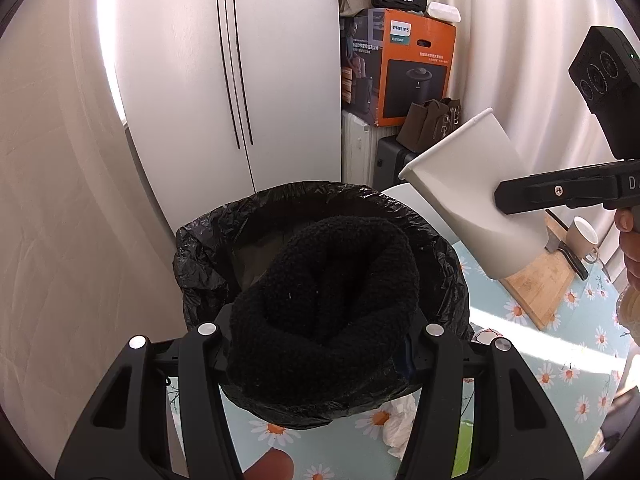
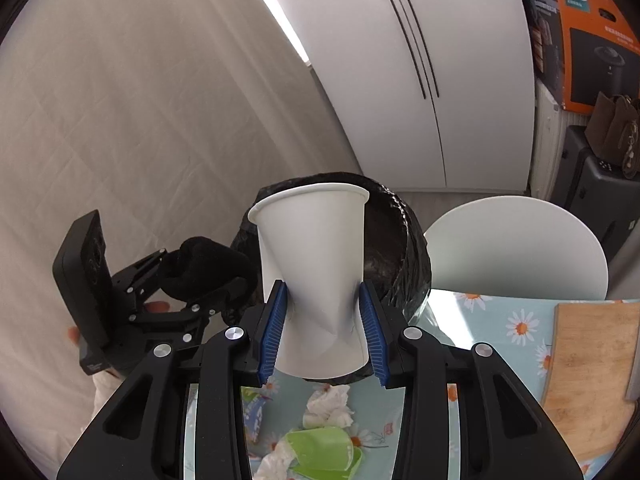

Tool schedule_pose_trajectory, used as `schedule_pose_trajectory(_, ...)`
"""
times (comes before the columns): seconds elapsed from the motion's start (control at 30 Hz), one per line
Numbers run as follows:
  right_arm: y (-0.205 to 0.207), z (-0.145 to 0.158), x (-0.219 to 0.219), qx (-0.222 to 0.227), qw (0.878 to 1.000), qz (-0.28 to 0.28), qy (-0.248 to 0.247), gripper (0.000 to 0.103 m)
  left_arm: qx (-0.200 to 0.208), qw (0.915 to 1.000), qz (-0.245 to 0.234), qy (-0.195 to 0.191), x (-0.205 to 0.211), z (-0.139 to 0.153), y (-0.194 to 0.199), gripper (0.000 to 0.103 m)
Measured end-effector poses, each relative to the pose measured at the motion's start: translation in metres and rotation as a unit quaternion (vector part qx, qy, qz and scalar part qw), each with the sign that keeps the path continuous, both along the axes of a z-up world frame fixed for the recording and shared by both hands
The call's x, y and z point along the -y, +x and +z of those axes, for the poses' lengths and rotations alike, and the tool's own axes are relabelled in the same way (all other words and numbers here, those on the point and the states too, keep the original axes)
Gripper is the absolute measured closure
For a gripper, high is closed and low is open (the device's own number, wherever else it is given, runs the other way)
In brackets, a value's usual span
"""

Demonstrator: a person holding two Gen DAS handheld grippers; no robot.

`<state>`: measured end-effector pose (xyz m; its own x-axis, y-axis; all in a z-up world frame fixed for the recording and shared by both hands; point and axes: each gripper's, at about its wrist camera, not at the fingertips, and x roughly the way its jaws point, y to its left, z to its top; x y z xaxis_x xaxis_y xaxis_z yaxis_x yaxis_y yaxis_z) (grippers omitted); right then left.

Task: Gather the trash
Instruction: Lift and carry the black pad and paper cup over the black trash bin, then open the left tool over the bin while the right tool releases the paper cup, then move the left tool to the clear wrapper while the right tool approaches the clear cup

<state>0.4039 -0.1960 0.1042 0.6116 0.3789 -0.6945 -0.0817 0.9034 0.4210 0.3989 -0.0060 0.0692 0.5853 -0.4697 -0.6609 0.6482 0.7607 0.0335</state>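
At frame centre, the right gripper (image 2: 323,320) pinches a dented white paper cup (image 2: 316,276) before the black-lined bin (image 2: 404,252). The left gripper (image 1: 320,332) clamps a black fuzzy cloth (image 1: 324,304) above that bin, lower centre.

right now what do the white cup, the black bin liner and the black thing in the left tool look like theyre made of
White cup: matte paper, most likely; its wall creases where the right tool pinches it.
Black bin liner: thin glossy plastic film, crinkled, catching highlights.
Black thing in the left tool: soft fleece-like or boucle fabric, nubby and light-absorbing; the exact fibre is unclear.
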Motion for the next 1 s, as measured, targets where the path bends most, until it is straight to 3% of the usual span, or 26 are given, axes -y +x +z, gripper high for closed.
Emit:
schedule_pose_trajectory(0.07, 0.010, -0.003, 0.000, 0.006, 1.000, -0.006, 0.012, 0.067, -0.006, 0.9998, -0.004, -0.020, -0.001, -0.002, 0.009, 0.043)
schedule_pose_trajectory(0.13, 0.016, -0.003, 0.002, 0.022, 0.999, -0.008, 0.035, 0.061, 0.009, 0.9994, 0.002, -0.033, -0.005, 0.000, 0.010, 0.019)
schedule_pose_trajectory(0.17, 0.018, -0.002, 0.004, 0.028, 0.998, -0.008, 0.048, 0.040, 0.017, 0.9991, 0.002, -0.038, -0.007, 0.001, 0.010, 0.014)
schedule_pose_trajectory(0.2, 0.019, -0.002, 0.006, 0.032, 0.998, -0.016, 0.055, 0.028, 0.022, 0.9987, 0.003, -0.045, -0.010, 0.004, 0.009, 0.005)
schedule_pose_trajectory(0.23, 0.019, -0.001, 0.008, 0.035, 0.997, -0.028, 0.057, 0.020, 0.023, 0.9983, 0.005, -0.053, -0.013, 0.006, 0.008, 0.006)
schedule_pose_trajectory(0.77, -0.061, -0.015, 0.042, 0.033, 0.995, -0.084, -0.036, 0.017, 0.003, 0.9988, 0.039, -0.030, -0.040, -0.003, -0.018, 0.006)
schedule_pose_trajectory(1.0, -0.083, -0.016, 0.038, 0.032, 0.995, -0.073, -0.054, 0.017, 0.001, 0.9985, 0.054, -0.007, -0.044, 0.000, -0.046, 0.006)
